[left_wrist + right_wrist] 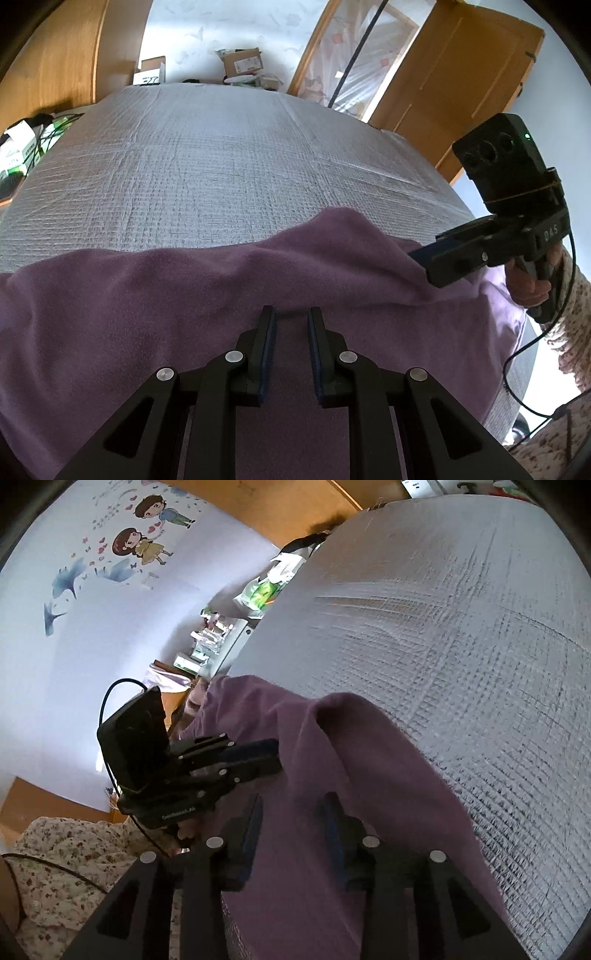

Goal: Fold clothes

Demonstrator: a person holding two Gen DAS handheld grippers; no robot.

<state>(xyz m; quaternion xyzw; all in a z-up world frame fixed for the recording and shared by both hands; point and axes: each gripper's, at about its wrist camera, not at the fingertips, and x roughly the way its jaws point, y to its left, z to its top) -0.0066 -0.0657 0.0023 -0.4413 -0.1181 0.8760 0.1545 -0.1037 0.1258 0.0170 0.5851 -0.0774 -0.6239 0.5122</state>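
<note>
A purple fleece garment (184,295) lies along the near edge of a grey quilted table (221,155); it also shows in the right wrist view (369,775). My left gripper (291,314) hovers over the garment with its jaws open and nothing between them. My right gripper (293,801) is open above the garment's right part, with cloth under it. In the left wrist view the right gripper (424,258) sits at the garment's right fold. In the right wrist view the left gripper (273,755) points at the cloth from the left.
Cardboard boxes (243,62) and clutter stand beyond the table's far edge. A wooden door (461,74) is at the right. Boxes and cables (22,147) lie at the left. A wall with cartoon stickers (140,542) and a shelf of items (221,635) sit left of the table.
</note>
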